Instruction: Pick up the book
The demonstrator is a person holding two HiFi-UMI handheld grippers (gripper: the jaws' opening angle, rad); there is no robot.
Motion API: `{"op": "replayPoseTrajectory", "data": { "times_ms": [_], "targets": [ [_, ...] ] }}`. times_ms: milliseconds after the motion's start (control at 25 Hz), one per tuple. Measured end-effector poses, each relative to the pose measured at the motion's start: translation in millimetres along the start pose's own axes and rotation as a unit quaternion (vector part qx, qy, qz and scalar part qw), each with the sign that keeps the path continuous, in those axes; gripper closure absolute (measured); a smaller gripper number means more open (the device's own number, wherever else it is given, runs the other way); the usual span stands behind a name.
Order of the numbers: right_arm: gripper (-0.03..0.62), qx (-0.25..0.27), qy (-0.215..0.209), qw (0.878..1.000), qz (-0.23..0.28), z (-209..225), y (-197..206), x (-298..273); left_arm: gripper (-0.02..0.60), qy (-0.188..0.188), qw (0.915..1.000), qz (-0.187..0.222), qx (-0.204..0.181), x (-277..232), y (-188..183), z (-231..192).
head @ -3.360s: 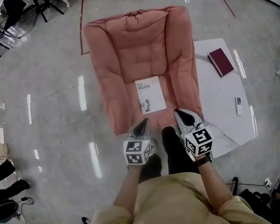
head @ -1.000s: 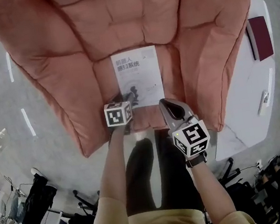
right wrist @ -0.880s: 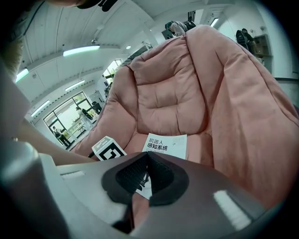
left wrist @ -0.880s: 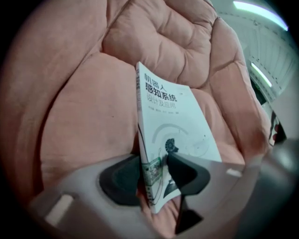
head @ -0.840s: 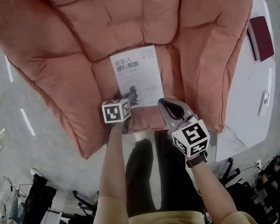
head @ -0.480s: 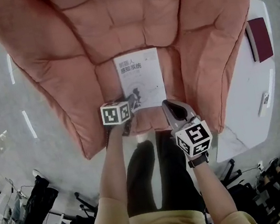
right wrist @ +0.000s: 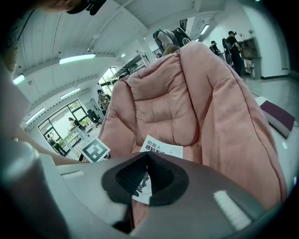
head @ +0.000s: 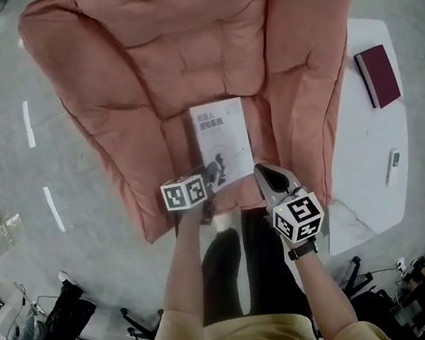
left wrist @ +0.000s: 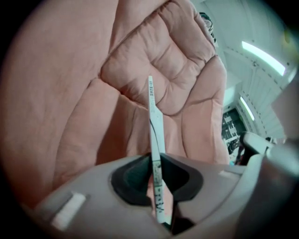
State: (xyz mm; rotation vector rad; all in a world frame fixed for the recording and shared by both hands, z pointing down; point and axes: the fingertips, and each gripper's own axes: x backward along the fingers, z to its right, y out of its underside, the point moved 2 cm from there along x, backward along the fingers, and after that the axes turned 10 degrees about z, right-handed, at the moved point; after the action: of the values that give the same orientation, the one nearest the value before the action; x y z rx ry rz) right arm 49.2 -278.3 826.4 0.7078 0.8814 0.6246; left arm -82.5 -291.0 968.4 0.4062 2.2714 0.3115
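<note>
Since a second ago the left gripper (head: 208, 178) has gone from wide apart to nipping the near left corner of the book (head: 222, 142), and both hands have come up a little from the seat. Its jaws are closing, and its own view shows the book edge-on between the pads, both pressing on it. The right gripper (head: 267, 174) hangs just beside the book's near right corner, jaws together with nothing between them. From the left gripper the book runs away over the seat of the pink chair (head: 176, 50), cover up. Its near end looks raised off the cushion, but I cannot tell whether the far end rests on it. Right of the chair stands a white table (head: 366, 147) with a red book (head: 377, 77) and a remote (head: 394, 167), both well apart from the grippers. By my judgement the grasp is made and the lift just begun. What is left is to bring the book clear of the seat, and a one-corner hold on so thin a book may let it sag or slip.
</note>
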Motion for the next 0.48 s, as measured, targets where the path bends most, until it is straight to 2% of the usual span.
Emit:
{"op": "replayPoseTrajectory", "data": {
  "times_ms": [280,480],
  "targets": [
    [0.589,-0.001,0.008,1.000,0.021,-6.1,-31.5,26.9,0.538,0.035,0.9991,0.009,-0.024,25.6,-17.5,51.4],
    [0.589,0.000,0.013,0.999,0.045,-11.8,-55.5,50.1,0.538,0.043,0.9985,0.022,-0.027,47.9,-26.9,83.7]
  ]
}}
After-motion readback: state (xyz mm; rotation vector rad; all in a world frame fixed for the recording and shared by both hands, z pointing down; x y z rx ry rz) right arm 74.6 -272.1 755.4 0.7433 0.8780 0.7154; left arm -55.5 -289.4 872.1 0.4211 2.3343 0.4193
